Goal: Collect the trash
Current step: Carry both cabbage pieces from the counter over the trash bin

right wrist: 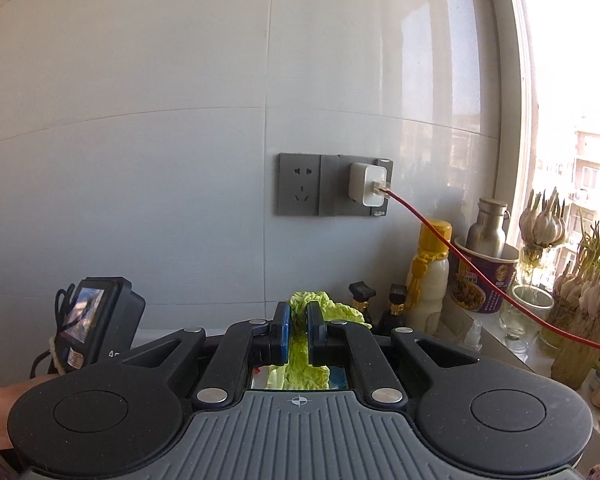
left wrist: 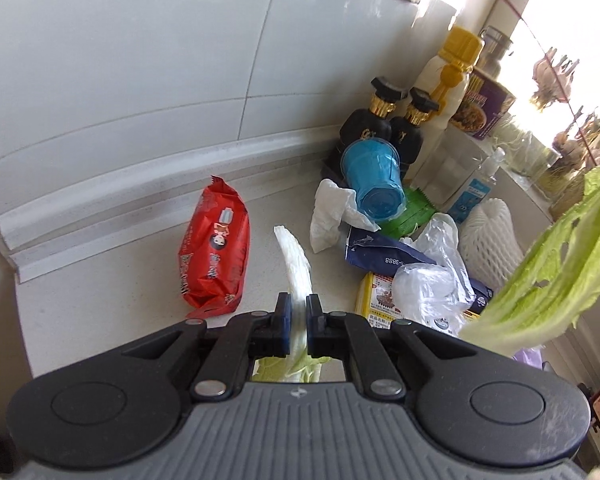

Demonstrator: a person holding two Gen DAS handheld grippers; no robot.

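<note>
The left gripper (left wrist: 299,312) has its blue-padded fingers pinched on a pale, ribbed cabbage stalk (left wrist: 298,268) whose long axis runs straight ahead between the pads, its white torn end pointing toward the countertop's (left wrist: 120,280) back edge, with a glossy red snack packet (left wrist: 216,252) lying to its left near that edge and a heap of crumpled wrappers and a tipped blue plastic cup (left wrist: 374,184) to its right. The right gripper (right wrist: 298,328) is likewise clamped on a crinkled green cabbage leaf (right wrist: 324,306), which runs lengthwise between the pads and fans out beyond the tips toward the tiled wall (right wrist: 140,120).
</note>
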